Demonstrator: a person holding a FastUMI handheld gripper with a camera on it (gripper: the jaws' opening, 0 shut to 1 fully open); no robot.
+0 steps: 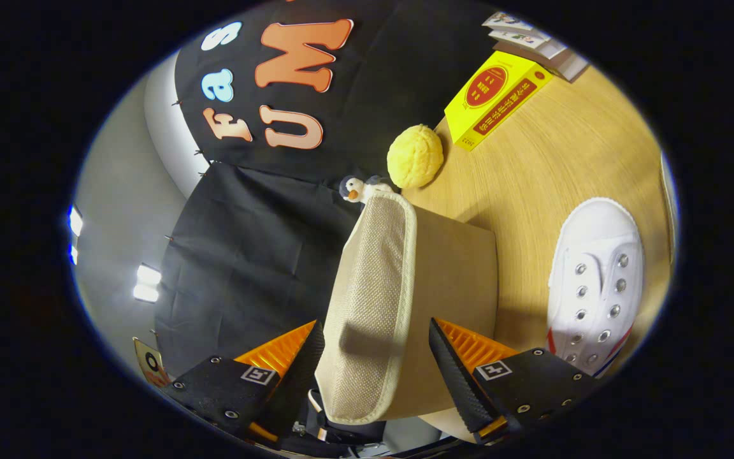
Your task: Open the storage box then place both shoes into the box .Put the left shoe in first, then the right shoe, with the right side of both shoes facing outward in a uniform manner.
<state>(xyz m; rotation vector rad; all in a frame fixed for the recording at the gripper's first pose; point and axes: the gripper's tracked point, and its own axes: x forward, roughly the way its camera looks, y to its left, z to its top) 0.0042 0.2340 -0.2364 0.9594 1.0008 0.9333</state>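
Note:
The storage box [459,287] stands on the wooden table, a tan fabric box with a woven beige lid [373,287] trimmed in cream. My gripper [376,347] reaches around the lid's near end, turned on its side. One finger [303,363] lies against the woven top. The other finger [453,363] sits over the tan side wall, with a gap showing between it and the lid's trim, so the jaws stand apart. A white canvas shoe [596,287] with metal eyelets and a red-and-blue stripe lies on the table beyond the box's far side.
A yellow knobbly ball [415,156] and a small penguin toy [360,189] sit behind the box near the wall. A yellow carton [494,99] and some flat white boxes [532,38] lie farther back on the table [564,159].

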